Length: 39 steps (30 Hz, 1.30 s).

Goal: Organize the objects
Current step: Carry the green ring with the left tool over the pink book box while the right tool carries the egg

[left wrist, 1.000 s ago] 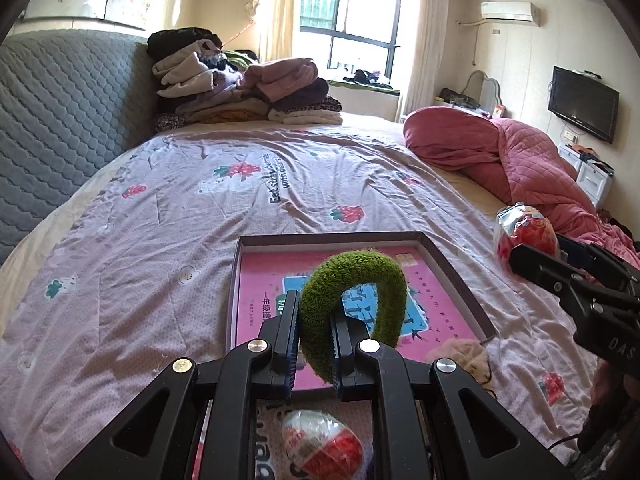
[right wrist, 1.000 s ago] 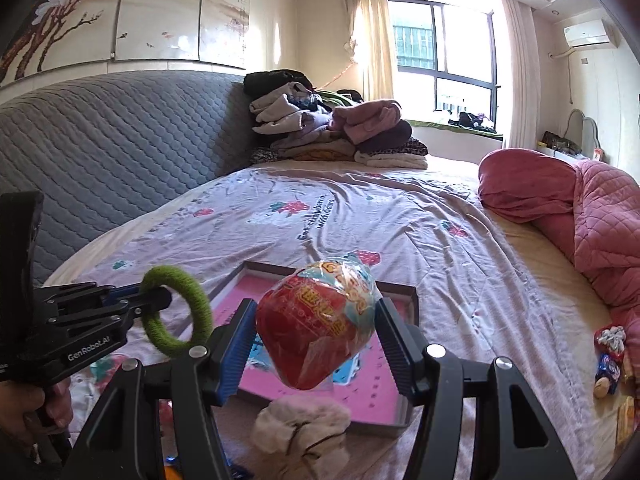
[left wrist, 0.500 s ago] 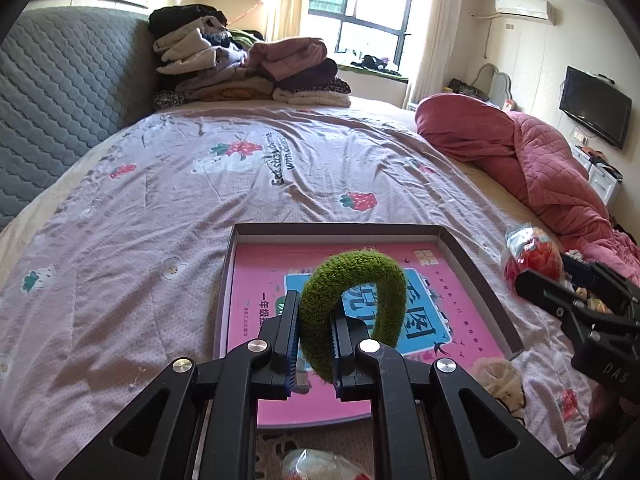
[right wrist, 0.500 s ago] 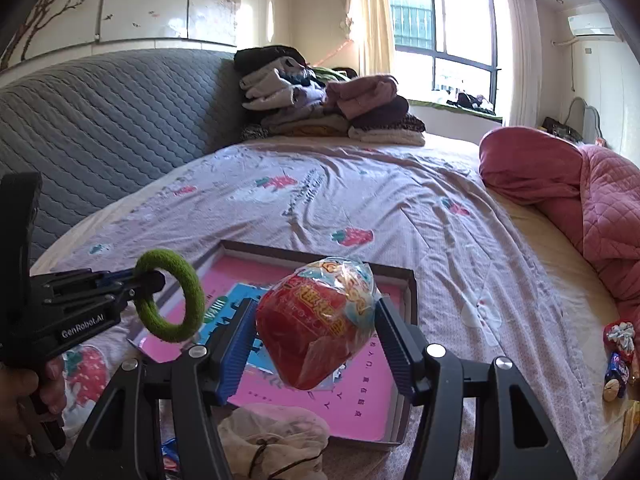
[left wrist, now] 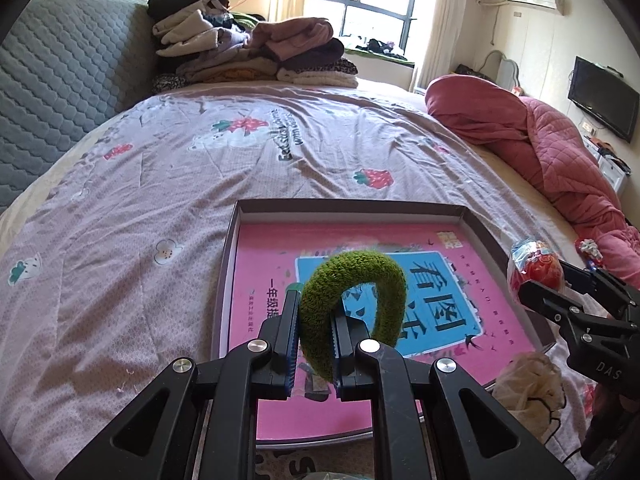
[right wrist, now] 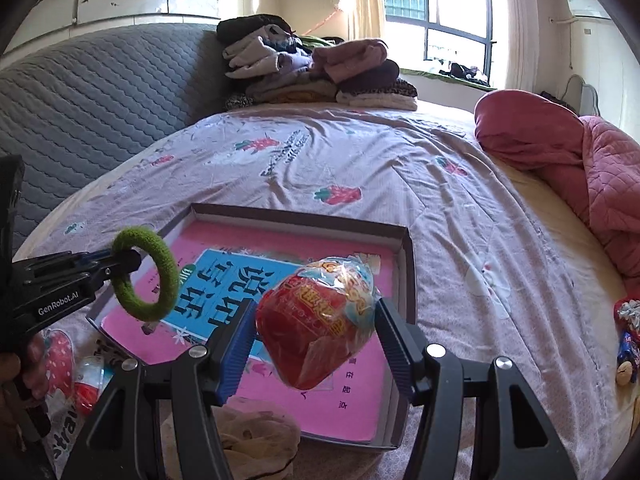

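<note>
A shallow box (left wrist: 352, 205) (right wrist: 405, 264) with a pink and blue book in its bottom lies on the bed. My left gripper (left wrist: 314, 326) (right wrist: 130, 260) is shut on a fuzzy green ring (left wrist: 352, 304) (right wrist: 146, 274) and holds it above the box's near left part. My right gripper (right wrist: 316, 320) (left wrist: 536, 288) is shut on a red egg-shaped toy in clear wrap (right wrist: 316, 320) (left wrist: 534, 266), which hangs over the box's near right side.
A cream cloth bundle (right wrist: 256, 440) (left wrist: 528, 384) lies just before the box. A second red and white wrapped egg (right wrist: 86, 384) lies near a person's hand at the left. Small items (right wrist: 626, 340) rest by the pink quilt (left wrist: 560, 152). Folded clothes (left wrist: 248, 52) are stacked at the headboard.
Both grippers have sunk and moved forward over the box, each keeping its hold. The box looks larger and nearer; the second egg has slipped out of the left wrist view.
</note>
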Tool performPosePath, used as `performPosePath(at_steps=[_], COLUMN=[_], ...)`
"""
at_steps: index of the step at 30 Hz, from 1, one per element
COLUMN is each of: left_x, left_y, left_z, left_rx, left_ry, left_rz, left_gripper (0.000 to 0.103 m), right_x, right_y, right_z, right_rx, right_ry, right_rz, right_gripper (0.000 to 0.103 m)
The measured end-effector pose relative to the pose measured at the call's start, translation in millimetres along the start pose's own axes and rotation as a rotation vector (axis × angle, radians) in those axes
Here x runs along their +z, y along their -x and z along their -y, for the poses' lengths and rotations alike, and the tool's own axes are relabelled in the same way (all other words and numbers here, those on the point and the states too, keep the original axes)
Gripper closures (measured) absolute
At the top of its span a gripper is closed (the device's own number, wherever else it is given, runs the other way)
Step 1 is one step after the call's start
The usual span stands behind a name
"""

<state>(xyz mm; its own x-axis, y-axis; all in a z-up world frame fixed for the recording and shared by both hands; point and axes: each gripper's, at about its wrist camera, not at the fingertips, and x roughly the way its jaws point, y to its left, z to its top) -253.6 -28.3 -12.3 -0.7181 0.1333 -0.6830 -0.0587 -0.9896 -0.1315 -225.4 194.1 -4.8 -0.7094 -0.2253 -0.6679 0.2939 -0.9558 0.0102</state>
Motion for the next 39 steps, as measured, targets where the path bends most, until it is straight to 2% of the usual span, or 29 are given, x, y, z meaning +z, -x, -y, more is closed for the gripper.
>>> performPosePath(at_steps=[22,39], left_x=[-11,-18], left_y=[-25,-37], left_z=[-6,-2], left_rx=[0.026,0.049], left_ry=[-0.015,-0.042], left_rz=[-0.061,-0.098], left_gripper=[0.089,0.087], right_x=[-13,-13], right_y=[-44,-44], right_z=[-1,-2], right_rx=[-0.002,-0.029], right_ry=[0.008,0.015], right_rz=[-0.135,-0.133], right_gripper=[0.043,0.042])
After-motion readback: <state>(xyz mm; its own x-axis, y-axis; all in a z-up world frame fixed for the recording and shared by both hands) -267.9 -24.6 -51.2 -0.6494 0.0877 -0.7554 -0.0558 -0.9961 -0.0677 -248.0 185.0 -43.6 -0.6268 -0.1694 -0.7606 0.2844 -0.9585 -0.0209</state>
